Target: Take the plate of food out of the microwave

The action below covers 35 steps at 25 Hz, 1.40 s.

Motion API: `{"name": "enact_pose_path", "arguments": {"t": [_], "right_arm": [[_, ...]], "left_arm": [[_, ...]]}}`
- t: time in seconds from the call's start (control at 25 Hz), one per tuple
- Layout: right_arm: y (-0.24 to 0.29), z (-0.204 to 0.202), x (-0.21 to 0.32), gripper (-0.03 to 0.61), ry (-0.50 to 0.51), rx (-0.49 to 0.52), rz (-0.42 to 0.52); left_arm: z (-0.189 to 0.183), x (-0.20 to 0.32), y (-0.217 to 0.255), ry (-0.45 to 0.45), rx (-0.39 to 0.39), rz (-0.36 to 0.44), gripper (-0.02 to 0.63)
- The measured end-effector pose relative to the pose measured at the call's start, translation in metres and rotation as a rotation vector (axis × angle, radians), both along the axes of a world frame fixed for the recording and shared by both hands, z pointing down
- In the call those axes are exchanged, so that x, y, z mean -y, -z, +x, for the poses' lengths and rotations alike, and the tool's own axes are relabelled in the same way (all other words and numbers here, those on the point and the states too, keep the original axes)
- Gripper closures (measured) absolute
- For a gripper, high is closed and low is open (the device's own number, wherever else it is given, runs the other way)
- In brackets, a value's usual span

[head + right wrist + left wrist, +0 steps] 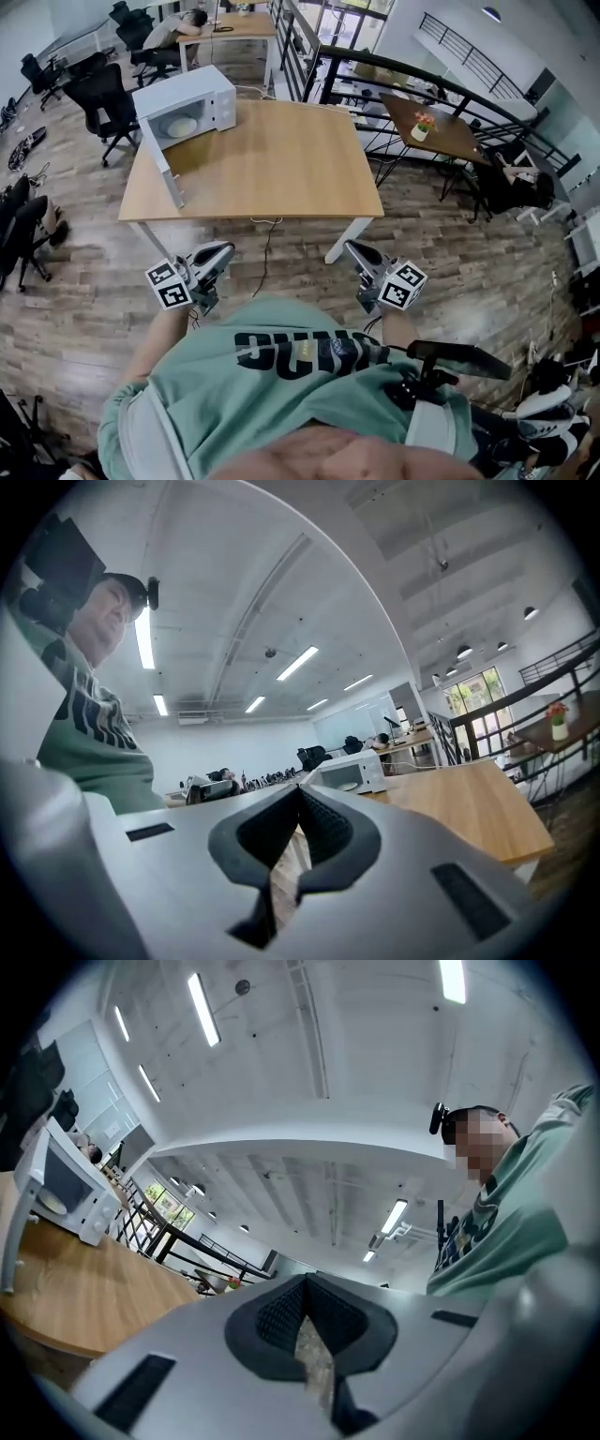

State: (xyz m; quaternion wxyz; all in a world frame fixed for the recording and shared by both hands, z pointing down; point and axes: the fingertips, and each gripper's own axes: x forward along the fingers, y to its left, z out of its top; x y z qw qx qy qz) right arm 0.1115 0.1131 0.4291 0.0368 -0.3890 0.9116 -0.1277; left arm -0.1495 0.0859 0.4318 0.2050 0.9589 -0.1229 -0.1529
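While the plate of food (pixel 181 127) is lying ahead-left in the microwave (pixel 208 92), you are holding the left gripper (pixel 223 250), nearer, and the right gripper (pixel 352 247) clenched, empty.

Left gripper (pixel 223 249) and right gripper (pixel 353 247) low at waist, pointing forward, well apart; both closed tight, holding nothing.

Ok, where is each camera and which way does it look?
Head view: on the person's head, looking down at table, open microwave, left gripper, right gripper; green shirt shows.
Left gripper view: on that gripper, tilted up at the ceiling; shut jaws, shirt show.
Right gripper view: on that gripper, facing the table; shut jaws, shirt show.
Shared: all three see the microwave.
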Motion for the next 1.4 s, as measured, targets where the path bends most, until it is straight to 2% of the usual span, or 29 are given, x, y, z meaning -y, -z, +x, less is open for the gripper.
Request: {"name": "enact_pose_path", "arguments": {"t": [0.16, 0.32, 0.48, 0.64, 0.88, 1.2, 1.4], "right_arm": [[-0.005, -0.038, 0.029, 0.571, 0.001, -0.017, -0.028], [-0.006, -0.064, 0.054, 0.572, 0.029, -0.046, -0.036], [-0.005, -0.07, 0.081, 0.571, 0.055, -0.054, -0.038], [-0.012, -0.06, 0.108, 0.571, 0.086, -0.03, -0.04], [-0.021, -0.017, 0.155, 0.571, 0.188, 0.0, -0.013], [-0.021, 0.084, 0.218, 0.571, 0.273, 0.061, 0.0], [-0.038, 0.129, 0.238, 0.571, 0.308, 0.09, -0.023]], "left_arm": [[-0.04, 0.026, -0.009, 0.008, -0.01, -0.013, 0.611], [-0.063, 0.046, -0.015, 0.027, -0.023, -0.023, 0.611], [-0.069, 0.065, -0.019, 0.053, -0.029, -0.031, 0.611], [-0.06, 0.083, -0.025, 0.084, -0.011, -0.043, 0.611], [-0.011, 0.114, -0.017, 0.167, 0.027, -0.017, 0.611], [0.096, 0.144, -0.009, 0.248, 0.058, -0.036, 0.611], [0.151, 0.155, -0.009, 0.258, 0.09, -0.049, 0.611]]}}
